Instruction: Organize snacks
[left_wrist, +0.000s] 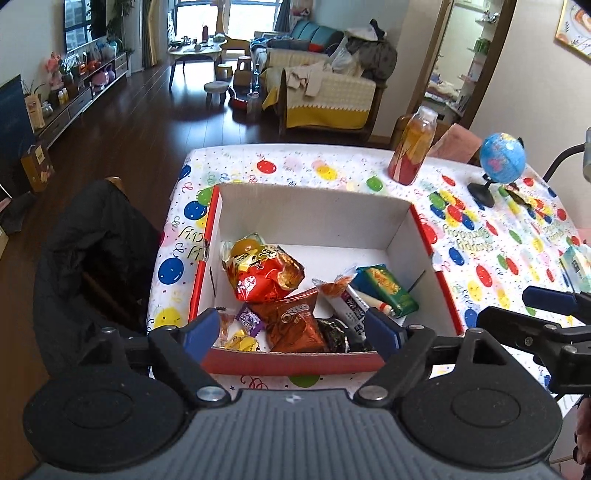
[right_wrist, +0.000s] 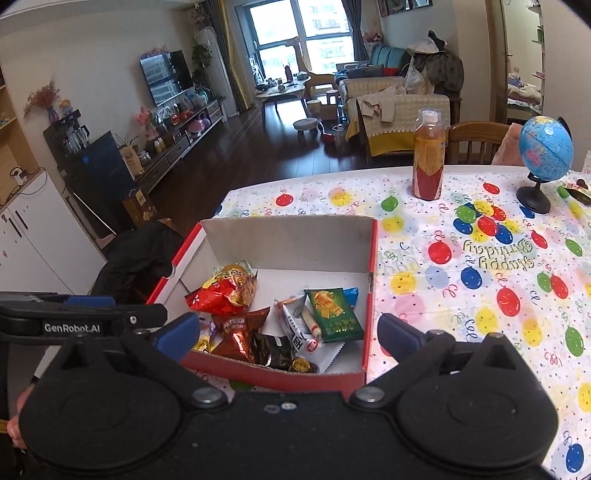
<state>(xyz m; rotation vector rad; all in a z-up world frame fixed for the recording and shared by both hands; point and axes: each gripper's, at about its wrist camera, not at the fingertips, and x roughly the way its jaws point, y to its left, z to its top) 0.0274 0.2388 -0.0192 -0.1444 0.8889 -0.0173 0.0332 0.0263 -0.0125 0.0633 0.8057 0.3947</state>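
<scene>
We hold both grippers above the near edge of the table with the balloon-print cloth (right_wrist: 480, 258), each with its blue-padded jaws spread wide and nothing between them. The left gripper (left_wrist: 291, 332) hangs over the near wall of the red cardboard box with white inside (left_wrist: 317, 218), which sits at the table's near left corner. The right gripper (right_wrist: 288, 334) hangs over the same wall, toward the box's right corner.

The snacks lie heaped in the near half of the box; the far half of its floor is bare. A crinkled red and orange chip bag (left_wrist: 264, 267) rests against the left wall, a copper-brown Oreo packet (left_wrist: 295, 319) in front of it, a green biscuit packet (right_wrist: 334, 314) toward the right wall, with a white wrapped bar (right_wrist: 295, 328) and small sweets between.

Beyond the box, near the far edge, stands a tall plastic bottle of amber drink with a red label (right_wrist: 428, 155). A small blue globe on a black stand (right_wrist: 543, 158) stands toward the far right corner. Both are well apart from the box. A black jacket over a chair (left_wrist: 96, 258) sits just off the table's left edge.
</scene>
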